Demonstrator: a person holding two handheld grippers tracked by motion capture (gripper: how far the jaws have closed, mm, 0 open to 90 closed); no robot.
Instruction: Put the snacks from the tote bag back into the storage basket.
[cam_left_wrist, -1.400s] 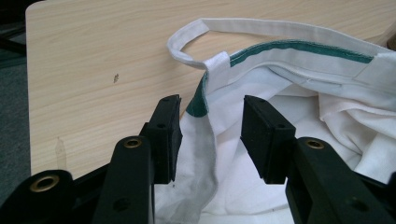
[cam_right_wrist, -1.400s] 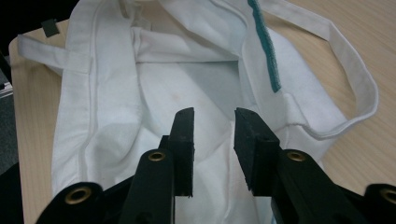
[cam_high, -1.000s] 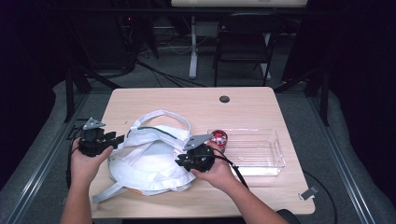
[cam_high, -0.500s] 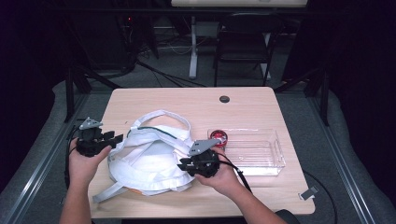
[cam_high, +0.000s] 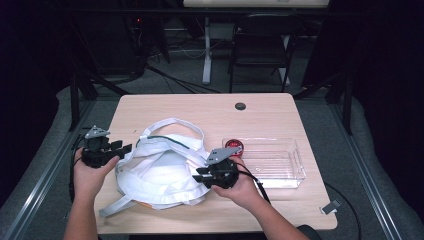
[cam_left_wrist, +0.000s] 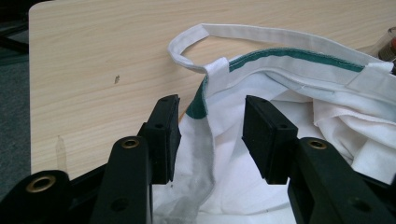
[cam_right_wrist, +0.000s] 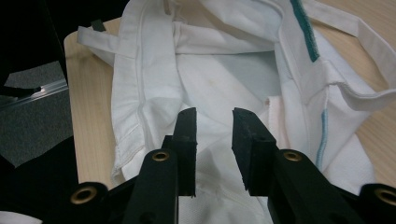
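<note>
Two grippers at white tote bag (cam_high: 165, 167) mid-table; left gripper (cam_left_wrist: 210, 135) jaws apart astride rim fold, right gripper (cam_right_wrist: 214, 140) jaws just opening over cloth, unclamped; next, probably: spreading mouth.

A crumpled white cloth bag (cam_high: 165, 172) with green trim lies on the table.

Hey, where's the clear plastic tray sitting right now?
In the high view the clear plastic tray lies on the table's right side, just right of the right claw, with a small red object at its far-left corner.
</note>
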